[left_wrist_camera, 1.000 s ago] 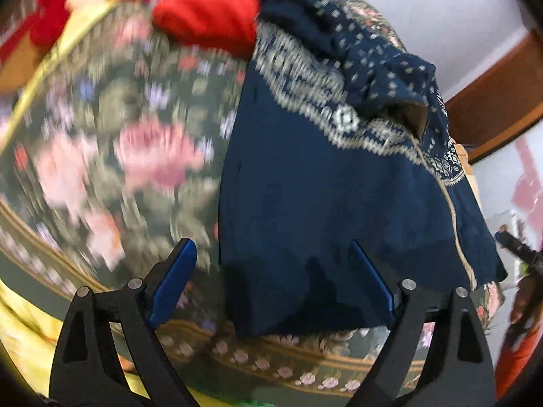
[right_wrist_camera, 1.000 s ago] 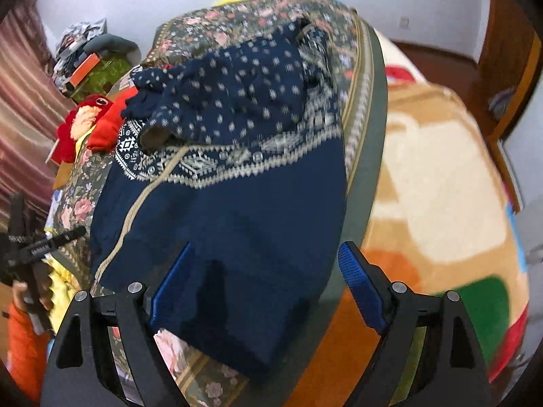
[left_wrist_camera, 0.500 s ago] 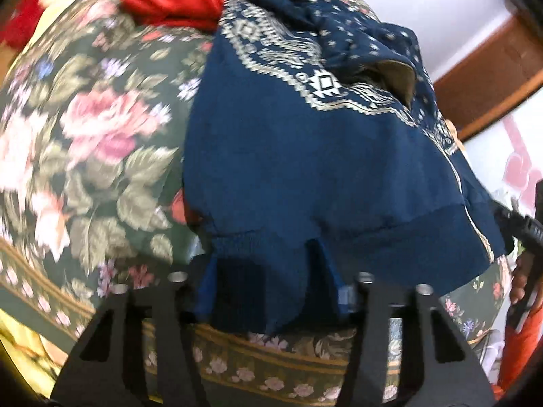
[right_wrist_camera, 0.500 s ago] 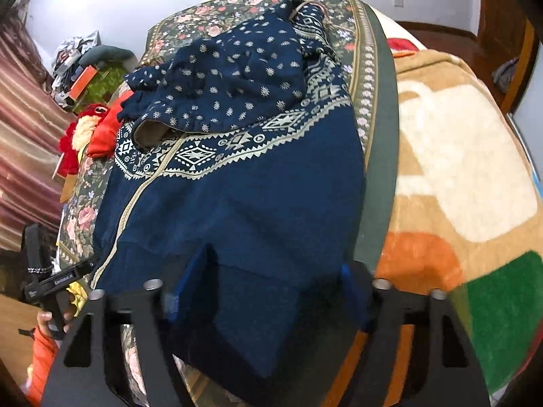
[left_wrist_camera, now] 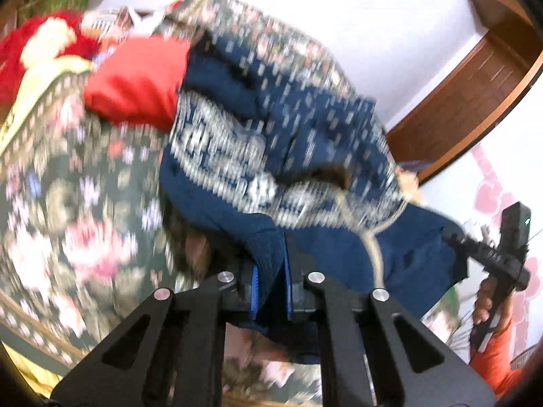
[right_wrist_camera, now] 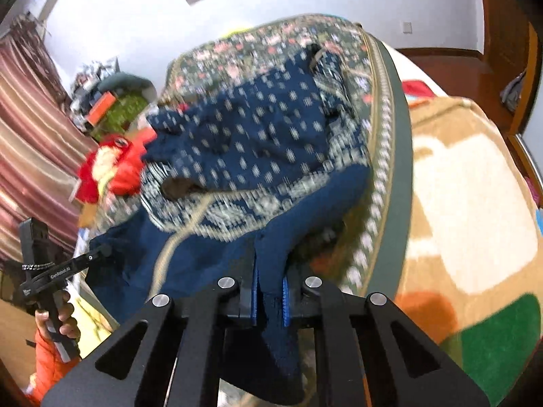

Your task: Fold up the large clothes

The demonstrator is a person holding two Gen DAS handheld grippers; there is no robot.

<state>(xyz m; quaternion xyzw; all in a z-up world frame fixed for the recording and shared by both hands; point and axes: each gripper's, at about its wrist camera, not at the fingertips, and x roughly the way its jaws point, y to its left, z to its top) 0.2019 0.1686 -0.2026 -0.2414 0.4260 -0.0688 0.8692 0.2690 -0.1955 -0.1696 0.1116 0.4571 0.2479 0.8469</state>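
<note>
A navy patterned sweater (left_wrist_camera: 271,156) with white dots and a cream band lies on a floral bedspread (left_wrist_camera: 68,203); it also shows in the right wrist view (right_wrist_camera: 258,156). My left gripper (left_wrist_camera: 269,288) is shut on the sweater's ribbed bottom hem at its left corner. My right gripper (right_wrist_camera: 269,300) is shut on the hem at the right corner. Both corners are lifted off the bed, and the hem hangs between them. The right gripper also shows at the right edge of the left wrist view (left_wrist_camera: 492,257). The left gripper also shows at the left edge of the right wrist view (right_wrist_camera: 51,271).
A red cushion (left_wrist_camera: 135,78) and a red plush toy (left_wrist_camera: 40,44) lie beyond the sweater's top left. A tan patterned blanket (right_wrist_camera: 468,203) covers the bed to the right. A wooden door frame (left_wrist_camera: 475,84) stands behind, and striped curtains (right_wrist_camera: 30,156) hang at the left.
Both grippers went from open around the hem to shut on it, and have lifted the hem corners up off the bed. The frames are blurred by this motion.
</note>
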